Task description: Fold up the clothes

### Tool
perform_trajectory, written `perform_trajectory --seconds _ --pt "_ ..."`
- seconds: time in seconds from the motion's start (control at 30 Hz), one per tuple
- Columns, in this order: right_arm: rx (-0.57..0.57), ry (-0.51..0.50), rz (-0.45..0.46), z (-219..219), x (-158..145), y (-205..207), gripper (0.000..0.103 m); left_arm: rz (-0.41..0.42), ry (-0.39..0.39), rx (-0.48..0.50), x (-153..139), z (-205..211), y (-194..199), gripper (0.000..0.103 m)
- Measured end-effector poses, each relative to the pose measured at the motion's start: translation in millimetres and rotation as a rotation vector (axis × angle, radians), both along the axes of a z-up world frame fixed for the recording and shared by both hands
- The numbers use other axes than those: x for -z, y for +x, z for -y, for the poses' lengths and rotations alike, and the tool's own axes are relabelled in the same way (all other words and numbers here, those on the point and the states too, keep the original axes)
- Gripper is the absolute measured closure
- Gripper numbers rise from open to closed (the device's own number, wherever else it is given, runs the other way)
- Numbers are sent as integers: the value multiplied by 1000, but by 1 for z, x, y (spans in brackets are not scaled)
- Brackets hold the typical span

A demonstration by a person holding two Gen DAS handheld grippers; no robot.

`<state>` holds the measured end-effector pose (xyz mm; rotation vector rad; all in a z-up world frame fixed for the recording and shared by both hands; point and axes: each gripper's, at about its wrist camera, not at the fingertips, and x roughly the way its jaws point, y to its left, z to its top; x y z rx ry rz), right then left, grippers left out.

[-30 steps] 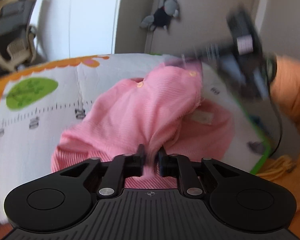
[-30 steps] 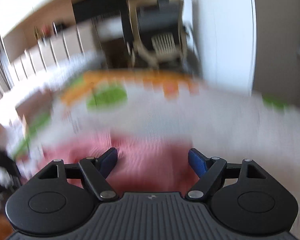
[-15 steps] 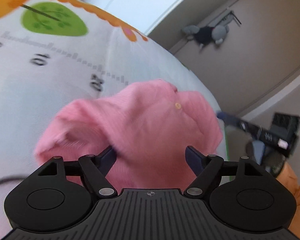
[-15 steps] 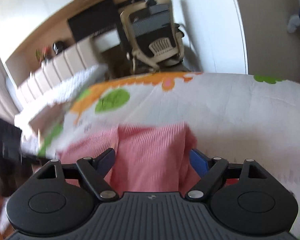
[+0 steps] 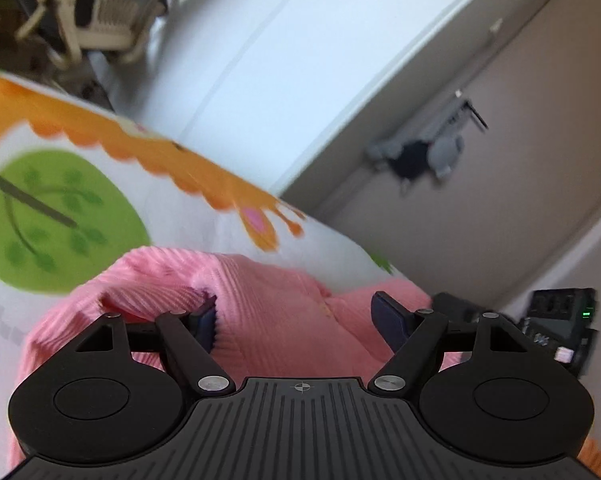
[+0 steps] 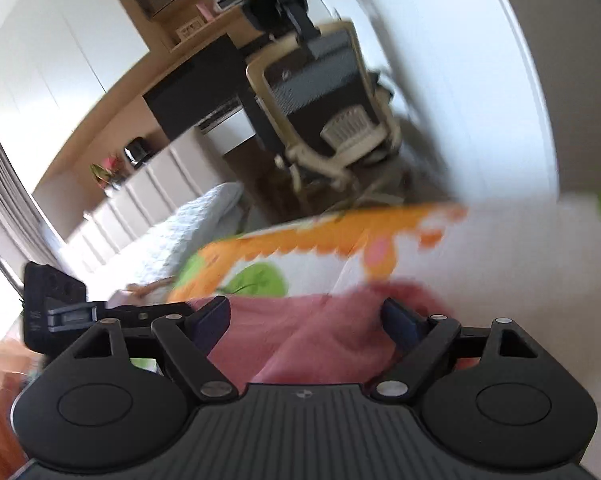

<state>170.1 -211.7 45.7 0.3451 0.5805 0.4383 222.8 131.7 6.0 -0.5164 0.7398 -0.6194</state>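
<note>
Printed mat (image 5: 80,208) bears bunched pink garment (image 5: 268,304), axis unclear; both grippers (image 5: 294,316) (image 6: 306,318) spread.

**Camera Placement and Shared Field**

The left wrist view looks forward along the left gripper (image 5: 294,318), low and close over the pink ribbed garment (image 5: 268,312), tilted, facing a white wall and a grey door ahead. The right wrist view looks along the right gripper (image 6: 306,320), equally close over the same garment (image 6: 312,336), facing a beige mesh office chair (image 6: 324,112). Both views share the garment, the white play mat with orange scalloped border (image 5: 148,216) (image 6: 480,264), and that chair (image 5: 96,20). Each view shows the opposite gripper at its edge.
</note>
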Motion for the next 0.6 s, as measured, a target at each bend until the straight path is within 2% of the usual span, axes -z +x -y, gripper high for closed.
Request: perform_trajectory --seconds 0.1,0.17,0.23,0.27,0.33,0.4,0.43,0.53,0.6 --pt "25 -176 32 2 -1 -25 19 -59 -42 23 15 -16 -11 14" --pt "35 -308 31 3 9 -46 19 -119 -56 41 28 -19 -17 14" --pt "44 -434 24 -1 21 -62 19 -150 -34 53 36 -11 -22 14" --pt "35 -488 32 -5 25 -69 19 -144 1 50 36 -3 -23 14" --pt "0 -593 77 -16 29 -80 19 -127 78 37 35 10 -24 25" --pt "-36 -715 162 -33 30 -90 19 -113 149 19 32 19 -22 68" --pt "-57 -788 216 -45 32 -94 19 -110 160 12 29 17 -21 77" --pt "-140 -1013 366 -80 44 -100 19 -88 104 -14 12 -2 -23 84" --pt "-214 -1129 426 -99 58 -104 19 -42 93 -45 -5 -19 -27 91"
